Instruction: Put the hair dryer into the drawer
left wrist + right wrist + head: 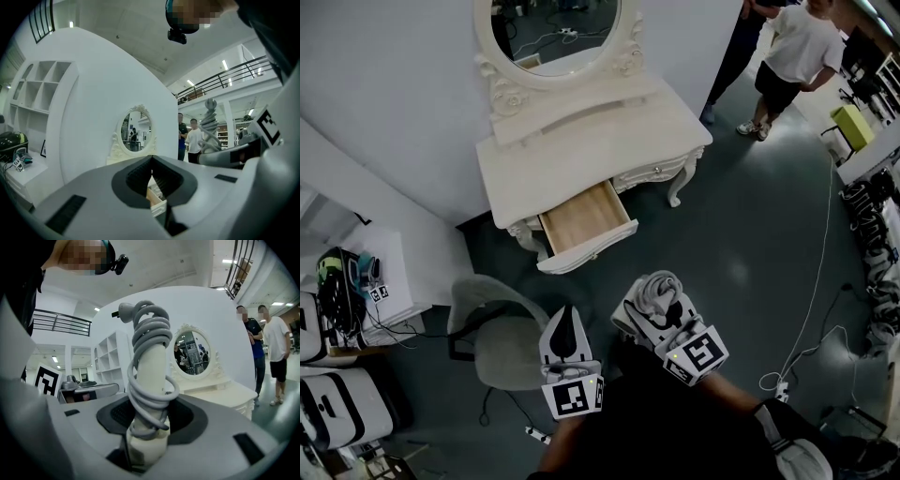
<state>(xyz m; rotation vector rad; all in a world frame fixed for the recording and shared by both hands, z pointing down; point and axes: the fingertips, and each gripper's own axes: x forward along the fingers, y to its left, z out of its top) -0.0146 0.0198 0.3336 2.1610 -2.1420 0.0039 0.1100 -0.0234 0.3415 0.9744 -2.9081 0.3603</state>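
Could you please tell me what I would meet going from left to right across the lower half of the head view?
White side table → grey chair → left gripper → right gripper, closed on the cord-wrapped hair dryer.

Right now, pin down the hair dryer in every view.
Head view: hair dryer lower centre, below-right of the open drawer.
Left gripper view: right of centre, cord-wrapped handle upright.
Right gripper view: dead centre, gripped in the right tongs.
Shared landmark: the oval mirror.
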